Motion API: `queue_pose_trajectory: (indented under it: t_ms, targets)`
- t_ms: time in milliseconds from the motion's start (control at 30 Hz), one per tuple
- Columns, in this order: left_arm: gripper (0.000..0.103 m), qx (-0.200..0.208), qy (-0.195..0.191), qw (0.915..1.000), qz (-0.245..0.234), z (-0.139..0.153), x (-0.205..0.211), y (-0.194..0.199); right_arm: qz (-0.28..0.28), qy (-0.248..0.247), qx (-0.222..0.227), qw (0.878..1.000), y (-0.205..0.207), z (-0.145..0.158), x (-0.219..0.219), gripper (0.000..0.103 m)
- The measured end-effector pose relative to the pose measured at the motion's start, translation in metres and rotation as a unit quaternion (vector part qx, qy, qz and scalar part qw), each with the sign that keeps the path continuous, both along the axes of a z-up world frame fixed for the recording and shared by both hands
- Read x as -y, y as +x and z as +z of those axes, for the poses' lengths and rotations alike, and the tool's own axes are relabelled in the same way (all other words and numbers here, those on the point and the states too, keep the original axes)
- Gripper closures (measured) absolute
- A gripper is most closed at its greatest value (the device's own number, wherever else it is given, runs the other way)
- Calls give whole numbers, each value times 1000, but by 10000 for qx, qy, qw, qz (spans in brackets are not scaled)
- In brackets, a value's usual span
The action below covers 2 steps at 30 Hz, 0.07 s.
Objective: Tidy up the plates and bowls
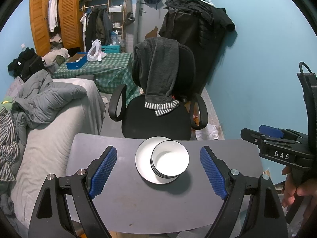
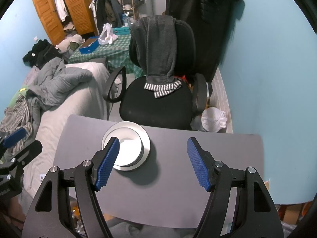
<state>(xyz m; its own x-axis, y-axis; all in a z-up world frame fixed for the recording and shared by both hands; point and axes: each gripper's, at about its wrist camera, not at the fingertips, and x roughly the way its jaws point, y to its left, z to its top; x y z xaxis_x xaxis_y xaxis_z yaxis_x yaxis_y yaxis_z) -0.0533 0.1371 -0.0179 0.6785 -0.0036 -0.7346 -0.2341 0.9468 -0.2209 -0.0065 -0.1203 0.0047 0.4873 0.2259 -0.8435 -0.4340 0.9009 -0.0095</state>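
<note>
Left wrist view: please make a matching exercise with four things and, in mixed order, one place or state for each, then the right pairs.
Things:
1. bowls
2. plate
3. grey garment
4. left gripper

Places or states:
A. draped over the chair back
B. open, holding nothing
C. stacked on the plate
D. lying on the grey table

Pairs: 1-C, 2-D, 3-A, 4-B

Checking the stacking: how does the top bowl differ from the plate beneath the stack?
The top bowl is deep with a dark rim; the plate is flat and all white. The bowl is narrower, the plate wider. The bowl rests on other bowls, the plate on the table. Both are round and white inside.
</note>
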Motion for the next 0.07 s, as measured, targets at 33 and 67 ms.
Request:
queue_pose_trajectory:
  t_ms: [33,67]
  targets:
    - [16,-7,-6,10000,1,0,0,0,4,-8,-5,10000,1,0,-1,33]
    - [16,-33,-26,10000,19,-1,-1,0,12,-9,-9,10000,3,0,-2,33]
